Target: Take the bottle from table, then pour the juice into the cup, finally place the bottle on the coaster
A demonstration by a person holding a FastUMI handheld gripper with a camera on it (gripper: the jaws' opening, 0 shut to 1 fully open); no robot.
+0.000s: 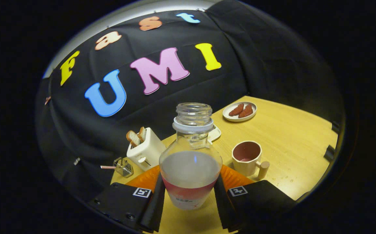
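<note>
place: staged booth set up as a home breakfast corner | backdrop: black cloth wall [266,65] draped behind | surface: pale wood bench [292,136] | props: toaster [145,149] with bread slices, plate [240,111] of brown pastries, mug [248,158] with wooden handle, small wire basket [123,166] | overall: kitchen-style props, not a real kitchen

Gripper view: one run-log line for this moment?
gripper: shut on clear uncapped plastic bottle | bottle: upright, part full | pink mug with wooden handle: beyond fingers, upright | pour: not started
</note>
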